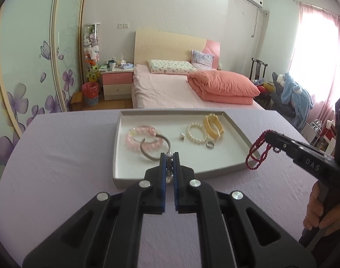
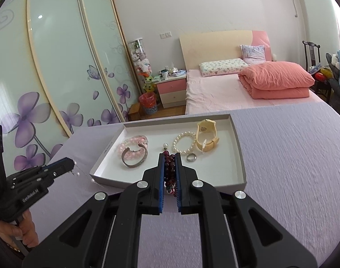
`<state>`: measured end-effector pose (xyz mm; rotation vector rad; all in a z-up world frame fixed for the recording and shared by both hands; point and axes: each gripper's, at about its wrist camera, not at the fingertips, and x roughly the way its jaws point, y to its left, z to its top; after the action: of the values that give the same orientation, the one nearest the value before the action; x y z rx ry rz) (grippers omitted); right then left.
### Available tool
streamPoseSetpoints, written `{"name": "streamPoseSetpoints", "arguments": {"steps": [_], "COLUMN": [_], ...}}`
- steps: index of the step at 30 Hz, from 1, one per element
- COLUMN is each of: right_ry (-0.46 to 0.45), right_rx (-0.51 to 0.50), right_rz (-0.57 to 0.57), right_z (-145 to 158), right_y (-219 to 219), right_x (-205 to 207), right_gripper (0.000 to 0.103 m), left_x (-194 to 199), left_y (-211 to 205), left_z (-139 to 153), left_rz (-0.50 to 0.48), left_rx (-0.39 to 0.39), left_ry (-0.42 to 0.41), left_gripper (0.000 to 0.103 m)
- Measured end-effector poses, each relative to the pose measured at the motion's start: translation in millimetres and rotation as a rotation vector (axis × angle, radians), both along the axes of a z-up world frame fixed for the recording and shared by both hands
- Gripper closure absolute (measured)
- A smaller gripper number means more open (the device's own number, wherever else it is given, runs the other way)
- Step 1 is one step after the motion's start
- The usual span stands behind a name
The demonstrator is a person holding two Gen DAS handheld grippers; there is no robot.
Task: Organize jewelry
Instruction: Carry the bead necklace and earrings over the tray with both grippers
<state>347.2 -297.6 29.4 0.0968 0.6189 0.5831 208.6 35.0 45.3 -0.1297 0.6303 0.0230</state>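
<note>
A shallow white tray (image 1: 237,131) on a lilac table holds a pink bead bracelet (image 1: 138,139), a silver bangle (image 1: 147,154), a pearl bracelet (image 1: 195,132), a cream watch (image 1: 213,125), a silver ring (image 1: 210,144) and a small earring (image 1: 181,136). My left gripper (image 1: 169,156) is shut on a small dark beaded piece with a clear bead (image 1: 169,167) at the tray's near edge. My right gripper (image 2: 170,156) is shut on a dark red bead bracelet (image 2: 169,169), which hangs above the tray's right corner in the left wrist view (image 1: 258,151).
The lilac cloth-covered table (image 2: 292,167) stretches right of the tray (image 2: 237,156). Beyond its far edge stand a pink bed (image 1: 170,89), a nightstand (image 1: 117,82) and a wardrobe with flower-painted doors (image 2: 58,67). A hand (image 1: 321,210) holds the right gripper's handle.
</note>
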Motion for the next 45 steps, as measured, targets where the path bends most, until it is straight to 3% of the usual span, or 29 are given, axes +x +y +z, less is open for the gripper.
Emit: {"name": "streamPoseSetpoints", "arguments": {"steps": [13, 23, 45], "right_ry": [-0.100, -0.152, -0.053], "right_rx": [-0.010, -0.026, -0.104], "right_rz": [0.007, -0.008, -0.057], "right_z": [25, 21, -35], "right_y": [26, 46, 72], "right_x": [14, 40, 97], "right_gripper": [0.094, 0.094, 0.094], "left_x": [28, 67, 135], "left_y": [8, 13, 27], "left_z": [18, 17, -28], "left_rz": [-0.005, 0.003, 0.016], "left_rx": [-0.013, -0.009, -0.045], "left_ry": [-0.040, -0.045, 0.025], "left_gripper": [0.097, 0.097, 0.097]}}
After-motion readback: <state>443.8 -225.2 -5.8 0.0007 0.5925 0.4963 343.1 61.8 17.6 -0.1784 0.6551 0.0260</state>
